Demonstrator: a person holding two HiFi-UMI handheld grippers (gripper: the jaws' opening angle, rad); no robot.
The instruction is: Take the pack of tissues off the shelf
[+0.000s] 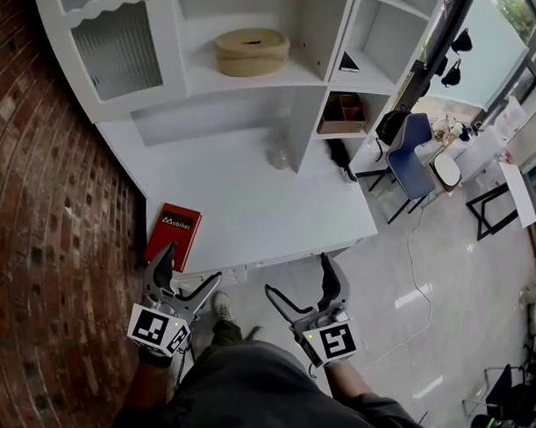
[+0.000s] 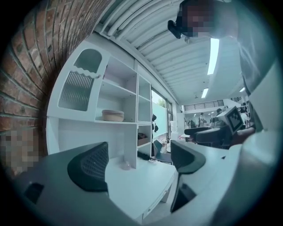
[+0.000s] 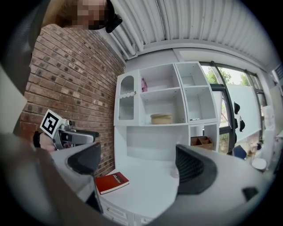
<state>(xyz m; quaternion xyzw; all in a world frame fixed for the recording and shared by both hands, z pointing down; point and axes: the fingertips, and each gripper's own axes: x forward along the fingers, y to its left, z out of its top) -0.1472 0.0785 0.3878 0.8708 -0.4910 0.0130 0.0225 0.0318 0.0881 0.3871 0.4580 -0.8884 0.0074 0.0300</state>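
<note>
A beige oval tissue holder with a slot in its lid sits on the middle shelf of the white unit. It also shows in the left gripper view and the right gripper view. A small pink thing stands on the top shelf; I cannot tell what it is. My left gripper hangs open and empty at the desk's front edge, near the red book. My right gripper is open and empty too, just off the front edge. Both are far from the shelf.
A red book lies on the desk's front left corner. A small clear round object sits by the shelf divider. A wooden box fills a lower right compartment. A brick wall is at the left, a blue chair at the right.
</note>
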